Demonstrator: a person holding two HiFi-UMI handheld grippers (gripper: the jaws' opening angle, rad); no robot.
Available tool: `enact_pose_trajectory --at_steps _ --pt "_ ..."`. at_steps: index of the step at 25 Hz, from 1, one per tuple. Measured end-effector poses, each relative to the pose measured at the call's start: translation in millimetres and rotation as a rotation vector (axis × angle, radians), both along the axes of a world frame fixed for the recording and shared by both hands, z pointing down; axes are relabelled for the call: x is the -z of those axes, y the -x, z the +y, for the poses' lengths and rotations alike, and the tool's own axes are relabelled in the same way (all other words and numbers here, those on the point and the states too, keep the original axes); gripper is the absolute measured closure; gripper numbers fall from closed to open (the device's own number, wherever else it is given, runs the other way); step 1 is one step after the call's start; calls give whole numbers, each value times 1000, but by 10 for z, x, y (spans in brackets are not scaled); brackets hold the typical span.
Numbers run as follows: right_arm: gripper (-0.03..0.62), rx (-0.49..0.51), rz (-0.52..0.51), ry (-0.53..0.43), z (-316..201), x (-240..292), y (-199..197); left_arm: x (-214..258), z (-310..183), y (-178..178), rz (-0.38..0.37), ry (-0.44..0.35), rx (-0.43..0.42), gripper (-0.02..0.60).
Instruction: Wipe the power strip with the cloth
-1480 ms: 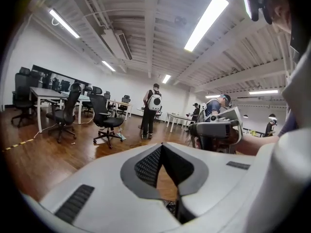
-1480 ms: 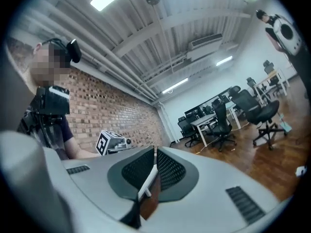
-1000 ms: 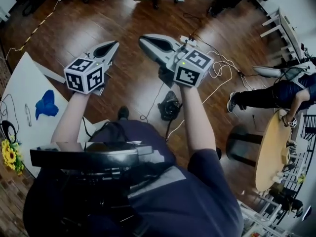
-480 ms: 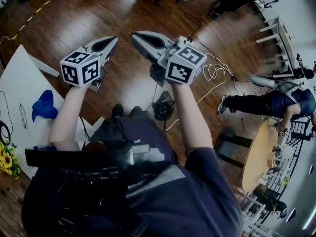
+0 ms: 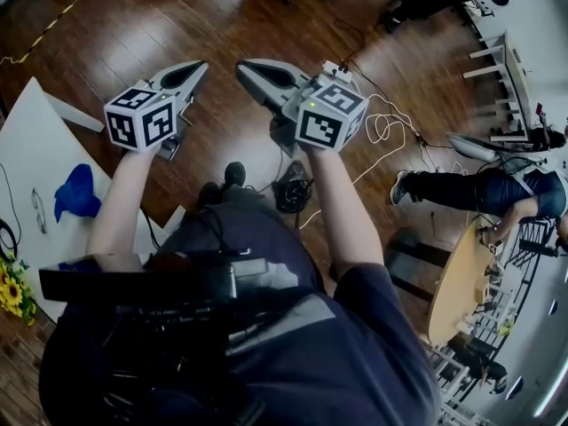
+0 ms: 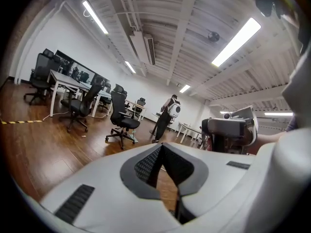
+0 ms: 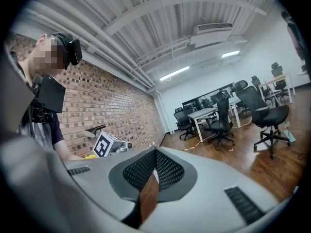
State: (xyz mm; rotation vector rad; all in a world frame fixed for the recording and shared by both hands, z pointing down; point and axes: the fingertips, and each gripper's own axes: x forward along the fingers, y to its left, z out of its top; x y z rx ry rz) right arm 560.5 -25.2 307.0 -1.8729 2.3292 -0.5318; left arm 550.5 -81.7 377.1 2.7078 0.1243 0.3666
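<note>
To my left stands a white table (image 5: 35, 149), with a pair of glasses (image 5: 38, 209) lying on it and sunflowers (image 5: 11, 293) at its near corner. On the wood floor (image 5: 204, 25) just ahead of me lies a black bundle (image 5: 291, 187), and a loose white cable (image 5: 383, 130) is coiled farther off to its right. Far to my right, a person (image 5: 484, 189) is down low beside a round wooden table (image 5: 454, 282).

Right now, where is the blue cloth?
In the head view the blue cloth lies crumpled on the white table at the far left, just outside the person's left forearm. The sunflowers are at the table's nearer edge.
</note>
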Motion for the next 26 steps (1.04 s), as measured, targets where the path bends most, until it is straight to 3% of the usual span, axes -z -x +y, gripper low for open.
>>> enact_pose_trajectory --at_steps 9,14,19,26 --pt "617 81 -26 7 -356 -307 -270 -144 -368 -152 -52 -11 90 592" --pt "617 122 -84 -20 -506 -439 -593 -190 -541 -402 -89 -35 141 592" --pt "617 106 -145 -66 -515 -451 -1230 -189 -577 -954 -128 -64 137 592" --pt "617 51 -189 -127 -144 -366 -2284 -40 -263 -1934 -133 -127 97 591"
